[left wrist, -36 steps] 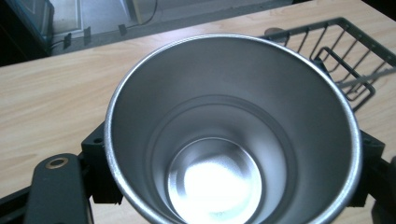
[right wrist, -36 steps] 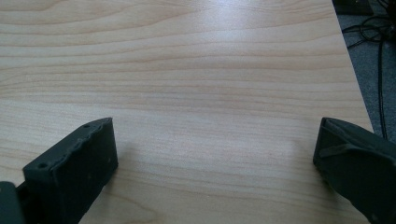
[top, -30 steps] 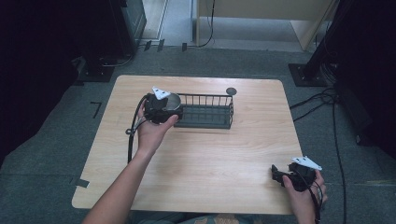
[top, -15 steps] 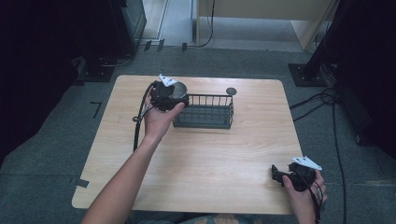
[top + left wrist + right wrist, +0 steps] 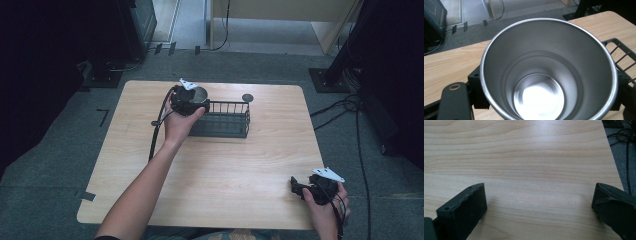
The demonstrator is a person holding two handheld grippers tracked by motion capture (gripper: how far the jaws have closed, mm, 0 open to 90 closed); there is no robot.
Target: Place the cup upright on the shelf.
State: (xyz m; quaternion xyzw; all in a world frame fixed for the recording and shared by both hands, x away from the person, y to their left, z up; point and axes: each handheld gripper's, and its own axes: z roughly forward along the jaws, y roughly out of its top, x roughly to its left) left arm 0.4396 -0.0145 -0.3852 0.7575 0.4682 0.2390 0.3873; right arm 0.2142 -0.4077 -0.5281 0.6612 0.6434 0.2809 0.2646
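A shiny steel cup [image 5: 544, 62], mouth toward the camera and nothing inside, sits between my left gripper's [image 5: 546, 97] black jaws, which press on its two sides. From the high view that left gripper [image 5: 192, 103] holds the cup [image 5: 201, 94] above the left end of a black wire basket [image 5: 225, 125] on the wooden table [image 5: 225, 165]. The basket's rim [image 5: 621, 48] shows at the right of the left gripper view. My right gripper [image 5: 296, 188] rests low at the table's near right corner; its jaws stand wide apart over bare wood [image 5: 539, 170].
A small dark round disc [image 5: 247, 97] lies on the table behind the basket's right end. Cables [image 5: 345, 107] trail over the grey floor to the right of the table. Dark equipment stands at the far left and right.
My left gripper has carried the cup away from the person and slightly right, from beside the basket's left end to above it. The right gripper has stayed put.
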